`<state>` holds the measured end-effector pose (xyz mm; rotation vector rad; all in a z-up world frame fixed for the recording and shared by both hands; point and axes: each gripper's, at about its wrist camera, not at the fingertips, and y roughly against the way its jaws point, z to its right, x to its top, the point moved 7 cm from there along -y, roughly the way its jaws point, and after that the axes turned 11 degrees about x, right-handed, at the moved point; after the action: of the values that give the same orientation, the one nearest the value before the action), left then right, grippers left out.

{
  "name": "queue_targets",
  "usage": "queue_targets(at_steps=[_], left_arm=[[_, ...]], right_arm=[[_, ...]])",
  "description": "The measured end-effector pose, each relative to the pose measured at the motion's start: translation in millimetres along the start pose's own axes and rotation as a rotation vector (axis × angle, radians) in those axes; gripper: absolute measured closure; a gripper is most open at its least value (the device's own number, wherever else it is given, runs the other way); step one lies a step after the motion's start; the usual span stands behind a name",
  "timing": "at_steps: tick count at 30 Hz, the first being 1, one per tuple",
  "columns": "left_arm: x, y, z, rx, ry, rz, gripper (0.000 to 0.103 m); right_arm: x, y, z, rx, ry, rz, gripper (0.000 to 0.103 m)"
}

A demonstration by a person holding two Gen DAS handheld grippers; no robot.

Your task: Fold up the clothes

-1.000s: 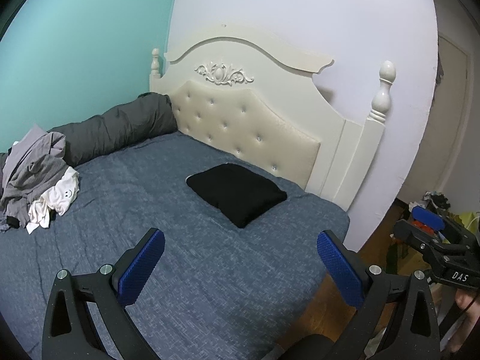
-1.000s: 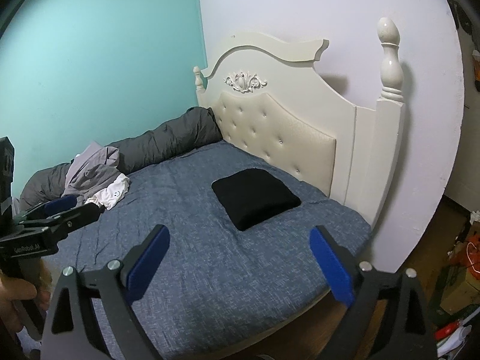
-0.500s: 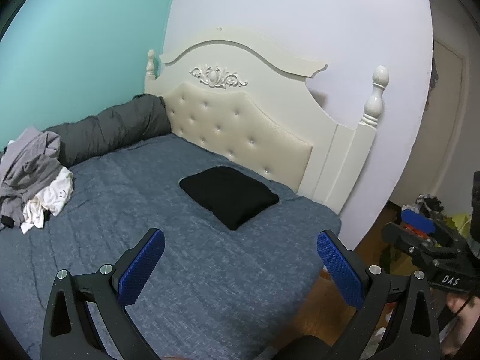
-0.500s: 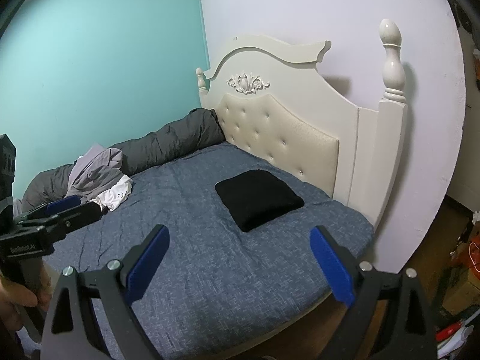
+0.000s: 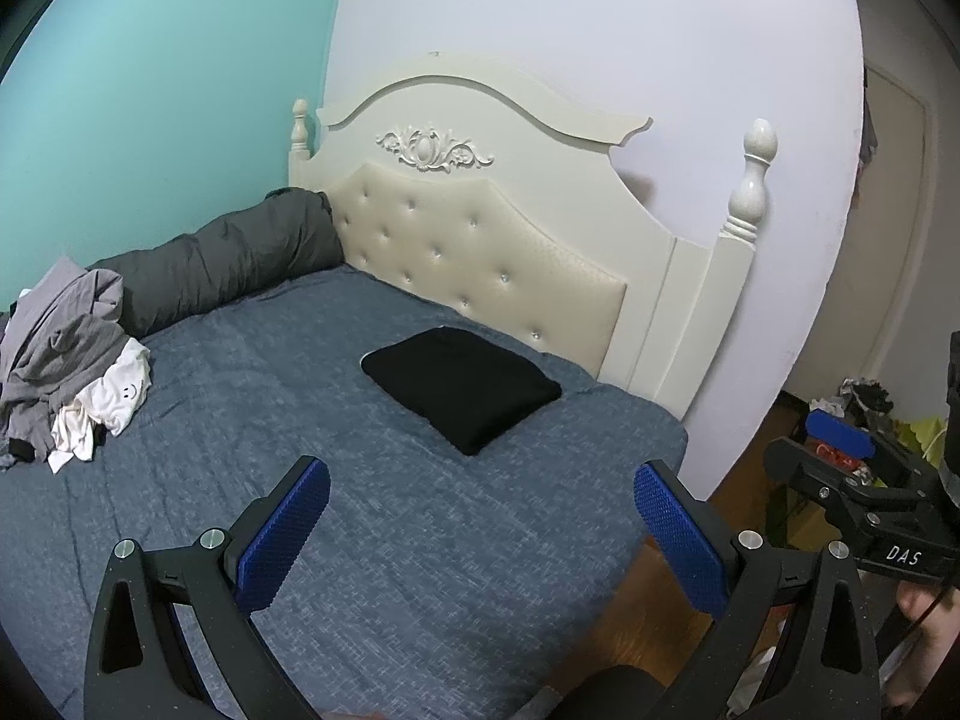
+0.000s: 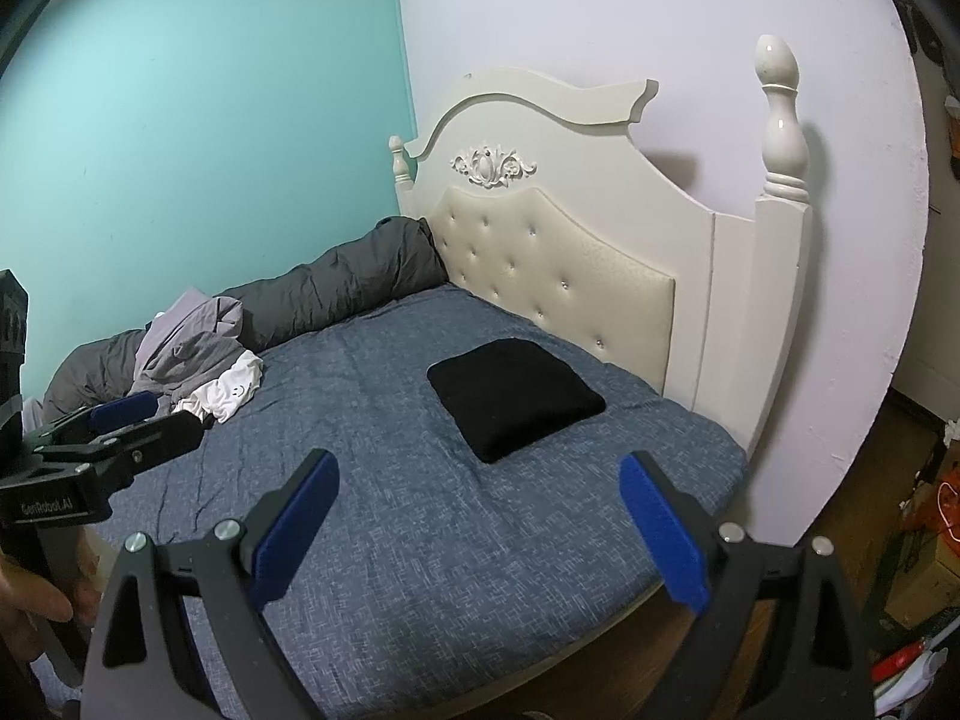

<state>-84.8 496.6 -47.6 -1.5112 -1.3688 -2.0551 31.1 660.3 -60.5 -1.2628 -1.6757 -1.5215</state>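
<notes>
A: Far left, against the teal wall?
B: A rumpled heap of grey and white unfolded clothes (image 5: pixel 66 372), one white piece printed with a small smiley; the heap's left edge is cut off in the left wrist view. Behind it lies a long dark grey rolled duvet (image 5: pixel 234 258).

A: Centre?
B: A folded black garment (image 5: pixel 462 387), squared and flat on the blue-grey speckled bedspread (image 5: pixel 384 570), near the cream tufted headboard (image 5: pixel 480 258) and well apart from the heap.

A: The tongs?
B: The left gripper (image 5: pixel 477 513) is released, its blue textured pads spread wide above the bedspread, grasping nothing. The right gripper (image 6: pixel 477 501) is likewise spread and empty.

A: Far right?
B: Wooden floor and blurred clutter (image 6: pixel 924 552) by the wall; its items are too small to identify. A hand (image 6: pixel 24 606) on the left gripper's handle is cut off by the frame edge.
</notes>
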Motion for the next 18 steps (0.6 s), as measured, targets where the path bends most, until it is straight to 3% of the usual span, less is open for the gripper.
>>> queue_targets(at_steps=[18], left_arm=[[-3.8,-1.9,-2.4,0.034,-0.011,-0.005,0.0]], right_arm=[[-4.1,-0.6,1.2,-0.007,-0.004,-0.007,0.008]])
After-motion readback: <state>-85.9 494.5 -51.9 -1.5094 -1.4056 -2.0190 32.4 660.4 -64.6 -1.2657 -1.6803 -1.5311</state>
